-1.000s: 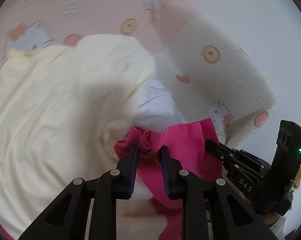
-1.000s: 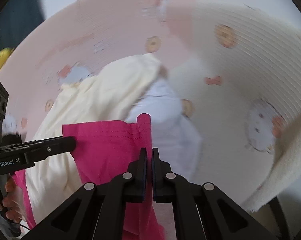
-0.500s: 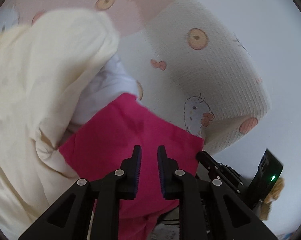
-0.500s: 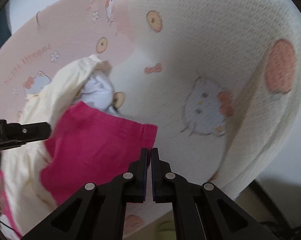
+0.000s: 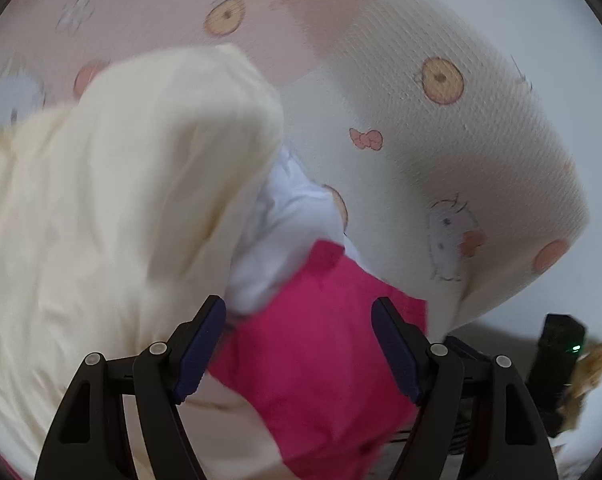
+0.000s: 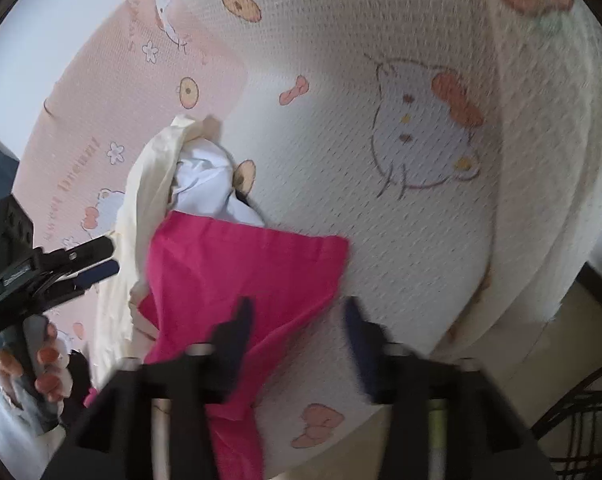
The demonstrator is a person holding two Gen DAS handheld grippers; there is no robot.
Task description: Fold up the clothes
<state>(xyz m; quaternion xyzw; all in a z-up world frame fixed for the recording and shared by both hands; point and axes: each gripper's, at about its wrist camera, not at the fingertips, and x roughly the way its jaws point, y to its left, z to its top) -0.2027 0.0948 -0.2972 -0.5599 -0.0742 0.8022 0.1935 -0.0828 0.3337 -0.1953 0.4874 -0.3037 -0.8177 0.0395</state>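
Pink garment point(image 6: 237, 264) lies beside bedsheet point(image 6: 81, 152) lettering reading "Sweet Dreams".

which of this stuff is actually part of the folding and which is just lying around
Part of the job:
- pink garment, laid flat, just let go
- left gripper, fingers just opened
- right gripper, fingers just opened
- cream garment, likely next
- white garment, likely next

Just lying about:
- cartoon-print bed cover underneath
- rolled quilt
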